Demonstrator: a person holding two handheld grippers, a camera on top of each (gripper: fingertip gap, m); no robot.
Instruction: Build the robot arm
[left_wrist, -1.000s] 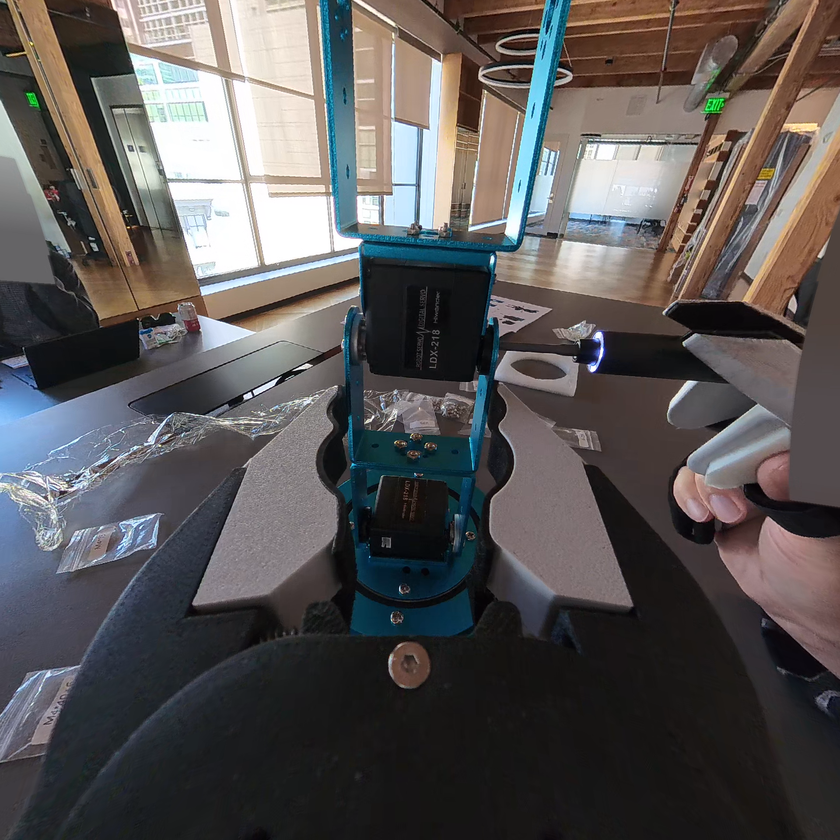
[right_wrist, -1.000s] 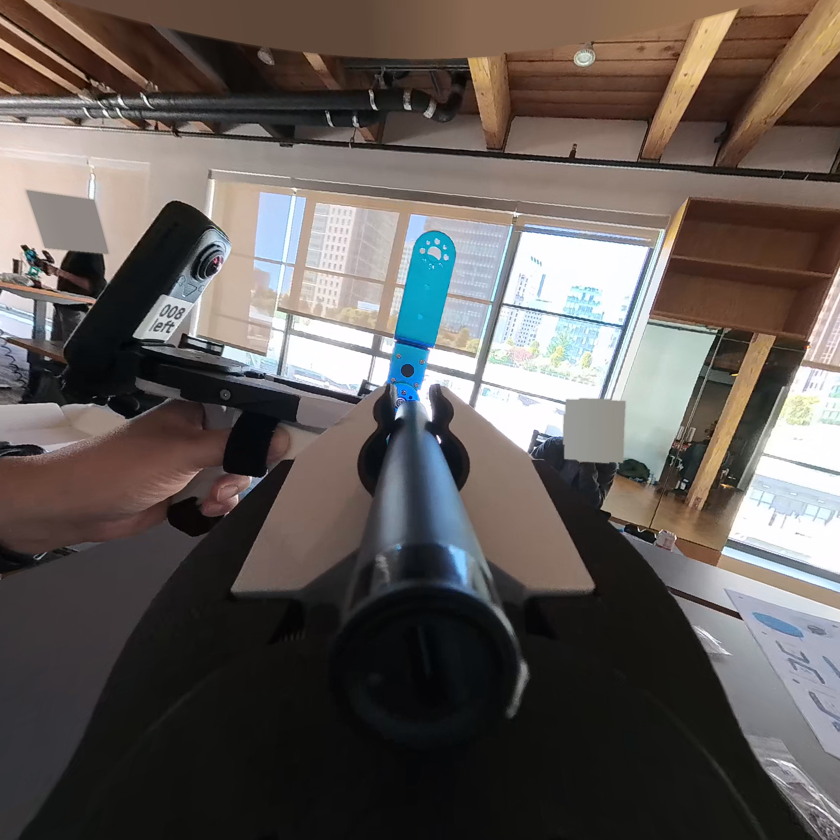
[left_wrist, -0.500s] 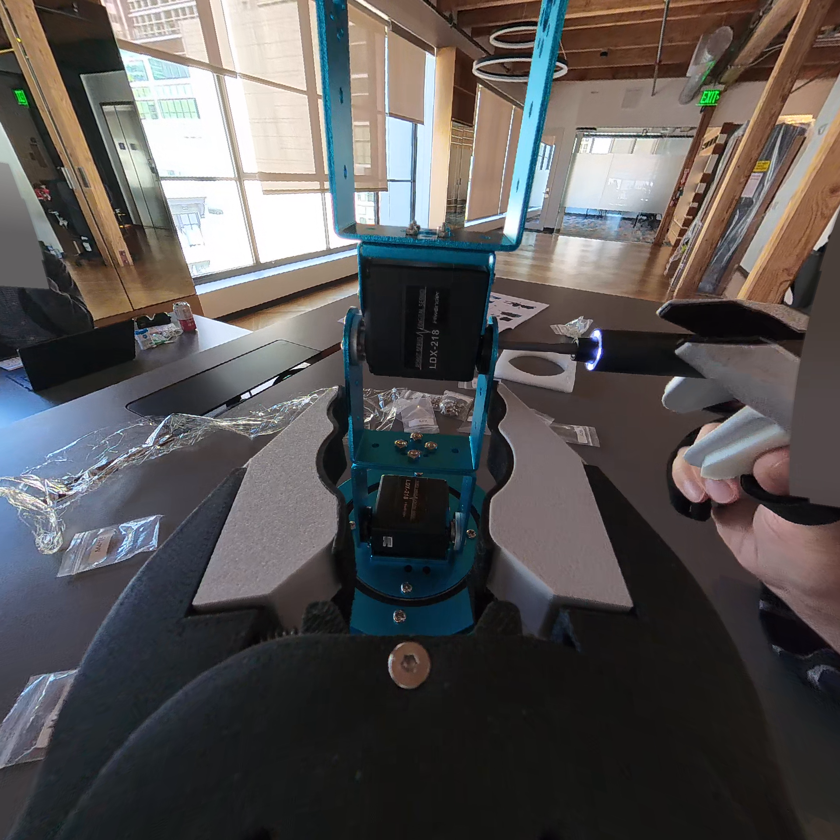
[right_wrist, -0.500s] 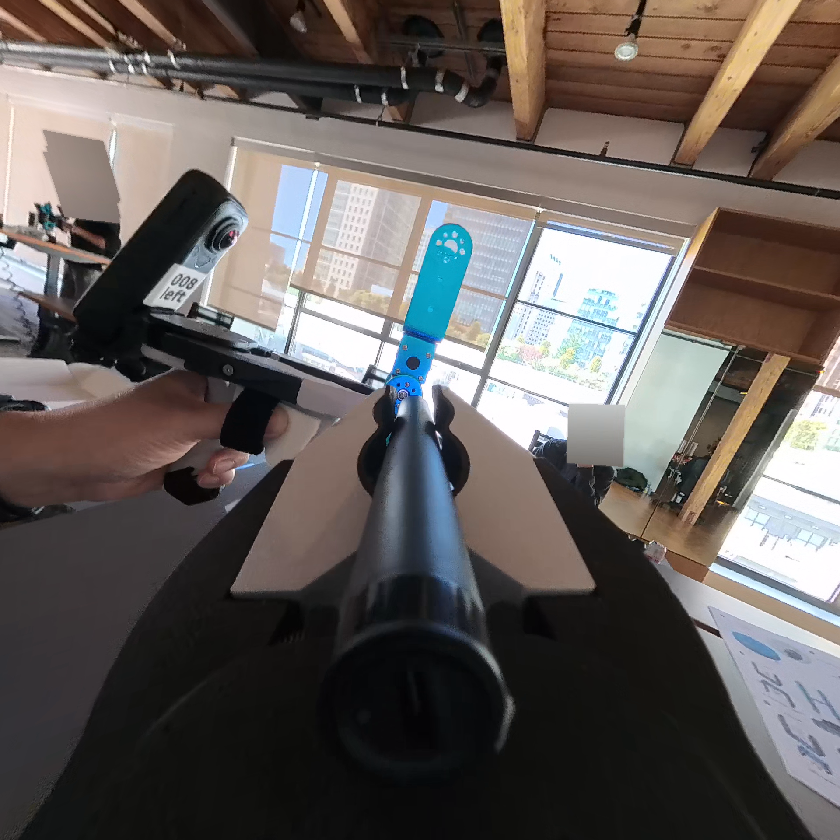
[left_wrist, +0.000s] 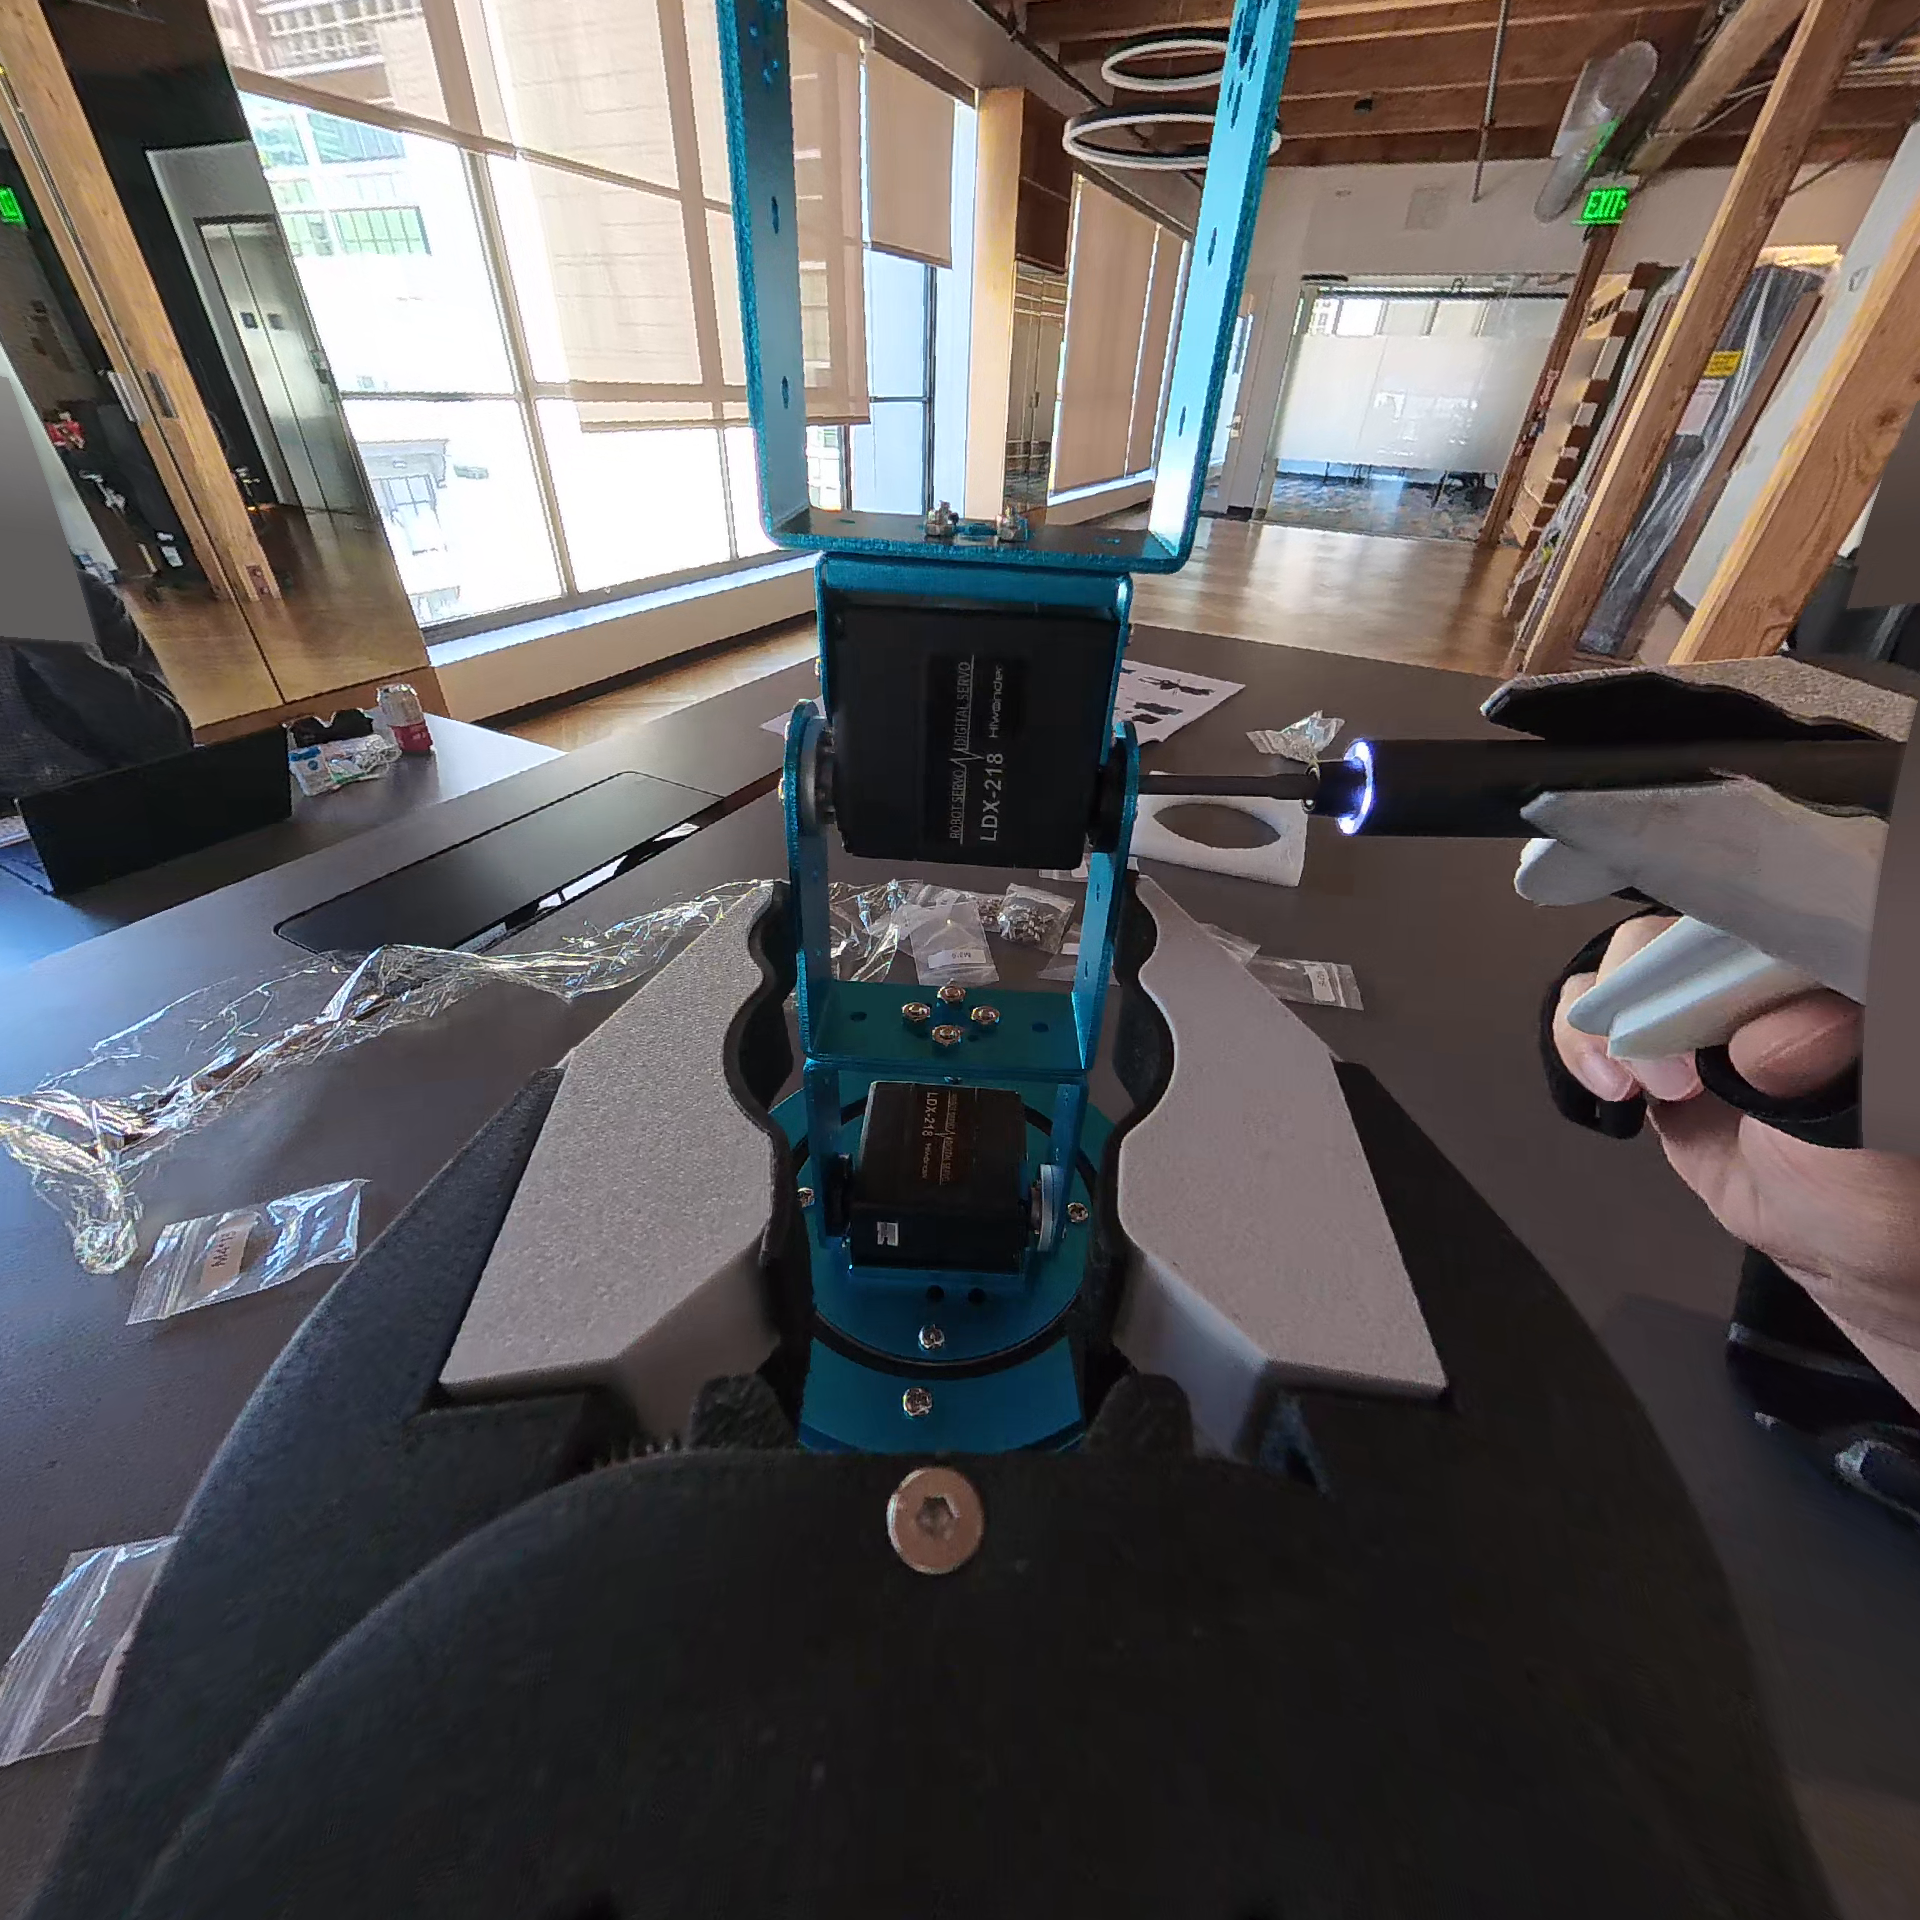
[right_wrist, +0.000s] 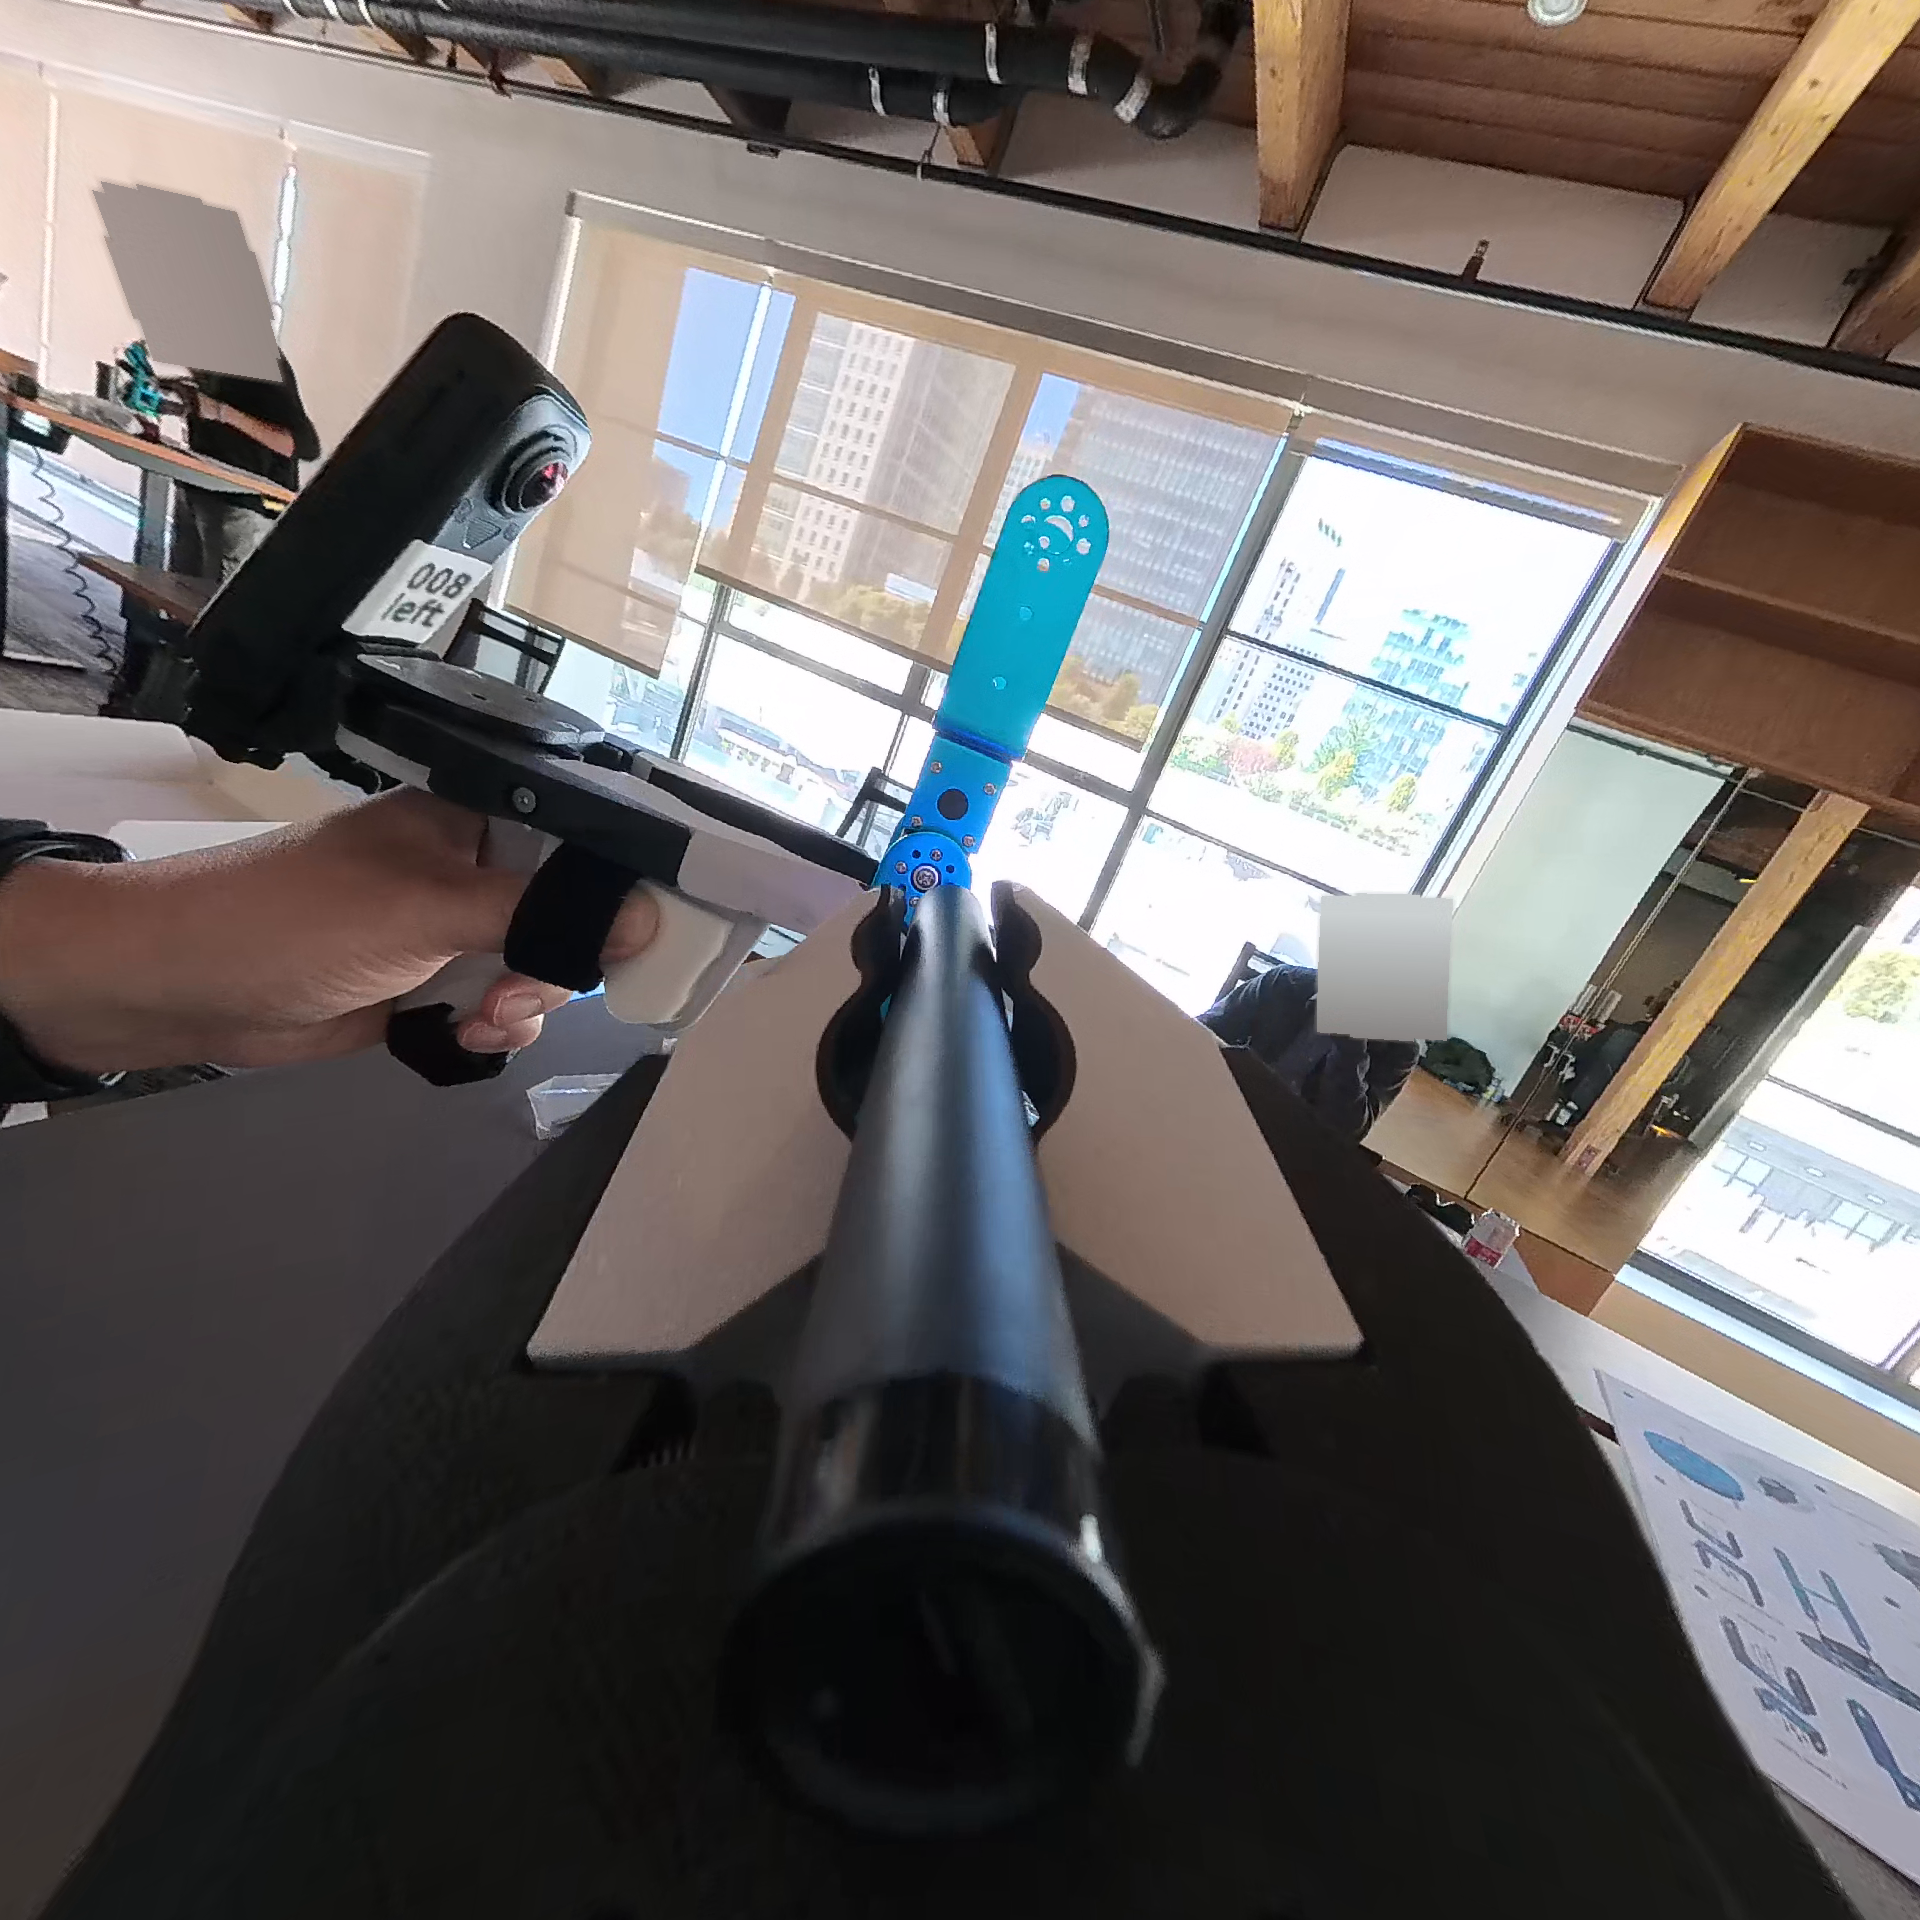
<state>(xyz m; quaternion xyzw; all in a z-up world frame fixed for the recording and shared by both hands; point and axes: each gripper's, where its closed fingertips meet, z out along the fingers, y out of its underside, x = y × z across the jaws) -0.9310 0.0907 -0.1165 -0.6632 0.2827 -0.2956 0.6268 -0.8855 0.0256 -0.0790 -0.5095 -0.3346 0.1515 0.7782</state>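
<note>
A blue metal robot-arm frame with two black servos stands on the dark table. My left gripper is shut on its lower blue bracket, fingers on both sides. My right gripper is shut on a black electric screwdriver. In the left wrist view the screwdriver comes in level from the right with its light on, and its bit touches the right side of the upper servo. In the right wrist view the tip meets the round blue hub under the upright blue bracket.
Crumpled clear film and small plastic bags of parts lie left of the frame, more bags behind it. A white foam piece and printed sheets lie on the table. A person's hands hold both grippers.
The right wrist view has rolled and tilted, with the screwdriver still on the blue hub. The left gripper and the frame have hardly moved.
</note>
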